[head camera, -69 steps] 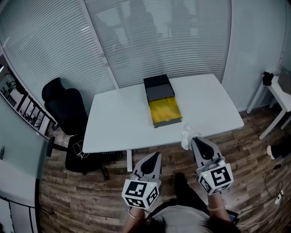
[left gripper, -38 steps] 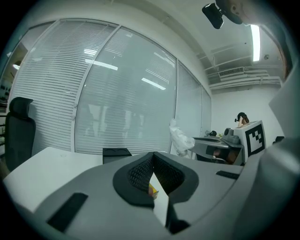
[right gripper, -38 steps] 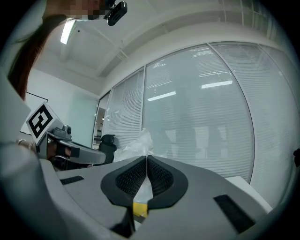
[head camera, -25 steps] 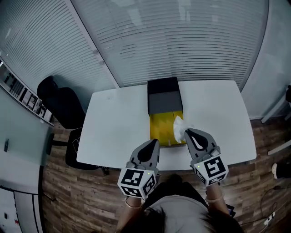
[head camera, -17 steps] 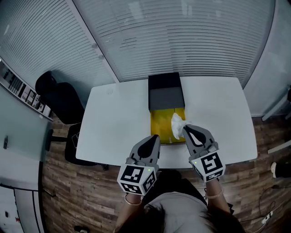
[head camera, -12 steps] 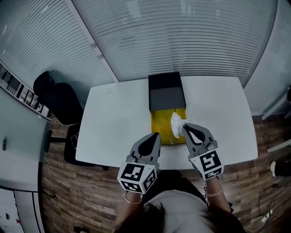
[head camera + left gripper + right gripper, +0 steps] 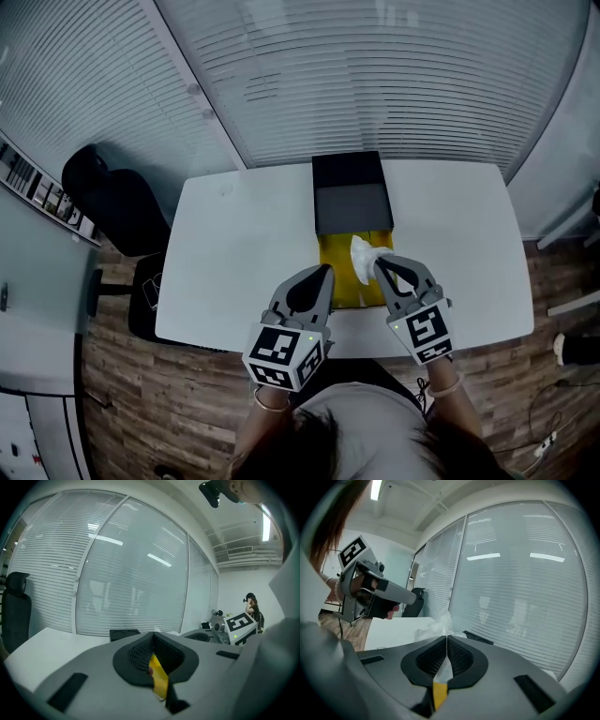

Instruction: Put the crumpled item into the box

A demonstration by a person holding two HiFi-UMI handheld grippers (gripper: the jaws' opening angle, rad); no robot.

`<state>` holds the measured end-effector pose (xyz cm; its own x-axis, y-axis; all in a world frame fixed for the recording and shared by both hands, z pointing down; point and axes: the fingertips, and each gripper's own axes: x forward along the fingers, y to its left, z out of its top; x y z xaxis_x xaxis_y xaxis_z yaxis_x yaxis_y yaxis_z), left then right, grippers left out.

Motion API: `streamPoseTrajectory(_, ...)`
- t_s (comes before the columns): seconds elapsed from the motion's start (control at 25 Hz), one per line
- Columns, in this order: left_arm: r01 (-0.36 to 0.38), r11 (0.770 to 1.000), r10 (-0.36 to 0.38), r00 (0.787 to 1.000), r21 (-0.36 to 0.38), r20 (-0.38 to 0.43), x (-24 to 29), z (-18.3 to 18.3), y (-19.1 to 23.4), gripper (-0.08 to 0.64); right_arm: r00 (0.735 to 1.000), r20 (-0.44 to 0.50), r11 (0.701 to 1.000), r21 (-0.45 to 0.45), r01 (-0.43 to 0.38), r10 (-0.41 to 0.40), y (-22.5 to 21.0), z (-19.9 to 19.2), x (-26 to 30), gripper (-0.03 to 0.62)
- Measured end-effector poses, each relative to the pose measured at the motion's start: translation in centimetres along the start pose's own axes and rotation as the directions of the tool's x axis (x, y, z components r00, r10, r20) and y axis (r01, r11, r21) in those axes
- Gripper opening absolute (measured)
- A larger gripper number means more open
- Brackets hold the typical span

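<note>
A crumpled white tissue (image 7: pixel 363 256) hangs over the yellow inside of the open box (image 7: pixel 339 278), whose black lid (image 7: pixel 351 193) lies folded back toward the window. My right gripper (image 7: pixel 380 263) is shut on the tissue's near end; in the right gripper view the tissue (image 7: pixel 438 625) sticks out past the closed jaws of the right gripper (image 7: pixel 446 638). My left gripper (image 7: pixel 323 272) is shut and holds nothing, hovering at the box's left front edge. In the left gripper view the left gripper (image 7: pixel 153 634) has its jaws pressed together, with the black lid (image 7: pixel 124 633) beyond.
The box sits mid-way along a white table (image 7: pixel 239 253) in front of a blind-covered glass wall. A black office chair (image 7: pixel 108 202) stands at the table's left. Wood floor runs along the table's front edge (image 7: pixel 234 345).
The view closed in on the table. My right gripper carried the tissue from beyond the table's front edge to above the yellow box. The left gripper came up beside the box.
</note>
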<state>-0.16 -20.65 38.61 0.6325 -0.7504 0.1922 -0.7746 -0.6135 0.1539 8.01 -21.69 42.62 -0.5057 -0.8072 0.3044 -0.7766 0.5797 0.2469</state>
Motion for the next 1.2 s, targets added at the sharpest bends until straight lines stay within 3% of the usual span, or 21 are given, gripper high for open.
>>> streamPoseTrajectory(0.64,0.021,1.000,-0.021,1.000,-0.007,0.005,1.9,0.6,4.0,0.017,0.987,-0.149,0.993,-0.091,-0.078,0.063,0.6,-4.6,6.3,0.032)
streamPoseTrajectory(1.0,0.018,1.000,-0.018,1.000,-0.024,0.015,2.8,1.3,5.7,0.017,0.964,-0.247,0.984,-0.120,-0.129,0.096,0.2,-7.1,9.0,0.032)
streamPoseTrajectory(1.2,0.010,1.000,-0.009,1.000,-0.024,0.013,3.3,1.2,6.5,0.017,0.939,-0.319,0.973,-0.144,-0.182,0.128,0.6,-9.2,10.3,0.032)
